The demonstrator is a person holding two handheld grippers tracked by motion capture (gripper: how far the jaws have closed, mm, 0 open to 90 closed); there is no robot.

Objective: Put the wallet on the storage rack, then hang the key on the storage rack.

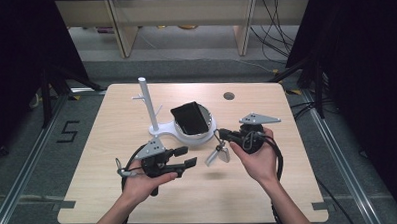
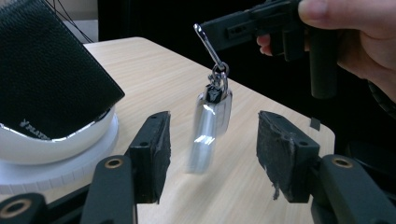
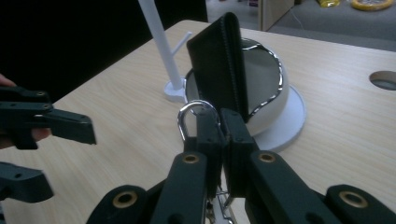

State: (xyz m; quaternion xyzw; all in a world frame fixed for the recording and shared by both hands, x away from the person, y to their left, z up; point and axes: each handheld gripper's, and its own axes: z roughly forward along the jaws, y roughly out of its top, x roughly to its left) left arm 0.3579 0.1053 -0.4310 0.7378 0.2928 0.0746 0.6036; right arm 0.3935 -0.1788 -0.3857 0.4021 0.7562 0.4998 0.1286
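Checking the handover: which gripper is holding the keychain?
The right gripper: its fingers are clamped on the keychain ring, while the left gripper is open and holds nothing.

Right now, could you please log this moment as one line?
right claw: shut on key ring | key fob: dangling | left claw: open | wallet: in white dish

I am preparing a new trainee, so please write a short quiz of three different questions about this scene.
1. True or false: the right gripper holds the key fob by its metal ring.
2. Where is the black wallet? A) flat on the table B) in the white dish C) on the white post
3. Are the jaws of the left gripper open or shut?

Key: 1 true; 2 B; 3 open.
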